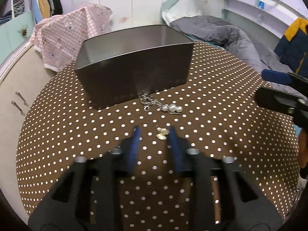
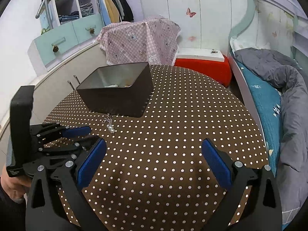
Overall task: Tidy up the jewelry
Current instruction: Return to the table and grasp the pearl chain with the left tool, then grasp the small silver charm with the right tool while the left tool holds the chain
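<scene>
Left wrist view: the left gripper (image 1: 154,132) sits low at centre frame over the table (image 1: 231,134), which wears a brown cloth with white dots. Its jaws stand apart, blue pads blurred. Between the tips, close against the right-hand pad, lies a small gold piece (image 1: 162,133); whether the pad touches it cannot be told.

Above it in the frame, a pearl clip (image 1: 172,108) with three white beads lies on the cloth, touching a silver chain (image 1: 147,101) that runs up to the foot of the dark box (image 1: 134,77). The box stands upright and open-topped at upper centre, with a grey metallic lining.

Right wrist view: the right gripper (image 2: 154,150) fills the lower frame, jaws wide apart with nothing between them, only dotted cloth. The left gripper appears at the left edge of this frame, held in a hand (image 2: 11,184). The chain and pearl clip lie just below the box's near corner, centre left. Inside the box a few small pale and gold items (image 2: 115,85) show on the bottom; their kind cannot be made out.

Background: a pink checked cloth (image 1: 67,38) at upper left behind the box, and a grey duvet (image 1: 221,32) on a bed at upper right.
</scene>
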Motion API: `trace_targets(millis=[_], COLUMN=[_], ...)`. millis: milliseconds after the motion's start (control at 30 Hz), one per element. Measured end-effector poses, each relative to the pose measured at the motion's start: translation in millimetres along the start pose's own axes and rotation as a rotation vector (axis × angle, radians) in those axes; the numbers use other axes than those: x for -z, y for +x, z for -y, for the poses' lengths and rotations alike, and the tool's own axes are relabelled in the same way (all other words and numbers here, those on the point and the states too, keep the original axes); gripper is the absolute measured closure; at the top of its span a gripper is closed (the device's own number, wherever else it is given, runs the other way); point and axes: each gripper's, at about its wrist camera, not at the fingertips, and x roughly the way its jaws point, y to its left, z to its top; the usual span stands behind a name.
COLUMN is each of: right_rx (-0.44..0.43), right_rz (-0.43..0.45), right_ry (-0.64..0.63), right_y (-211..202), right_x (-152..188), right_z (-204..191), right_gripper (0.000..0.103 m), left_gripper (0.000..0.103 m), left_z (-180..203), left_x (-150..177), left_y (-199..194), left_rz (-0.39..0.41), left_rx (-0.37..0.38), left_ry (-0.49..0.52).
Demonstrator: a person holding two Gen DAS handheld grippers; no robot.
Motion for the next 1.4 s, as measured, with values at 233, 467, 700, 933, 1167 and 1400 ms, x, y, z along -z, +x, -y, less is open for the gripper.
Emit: trace_targets(millis=[233, 467, 700, 933, 1167, 1400], right_rx=[0.003, -0.016, -0.061, -0.096, -0.16, -0.217], right_rz=[-0.038, -0.121, -0.171, -0.181, -0.141, -0.053], right_ry=[-0.035, -0.103, -0.241, -0.285, -0.279, -0.294], right_y=[13.9, 52.3, 90.8, 88.5, 49.9, -11.4], right_x=[-2.3, -8.4, -14.8, -16.3, -18.4, -44.4], right_z=[-5.1, -24.1, -57.2, -72.1, -73.1, -76.7], right_gripper=[0.008, 0.008, 0.031, 0.095, 0.095, 0.095], left_gripper=[0.095, 0.095, 0.095, 0.095, 0.095, 0.095], left_z=[-6.1, -31.0, -56.9, -61.2, -62.9, -63.6], left_x=[4.6, 18.3, 33.8, 35.3, 29.0, 12.5], left_y=[-6.0, -24.7, -42.4, -48.3, -65.2, -94.6], left_rz=[0.019, 0.053, 0.085, 0.101, 0.137, 0.194], left_rx=[0.074, 0.022, -0.002, 0.001, -0.004, -0.022], left_ry=[-0.016, -0.082, -0.169, -0.188, -0.185, -0.164])
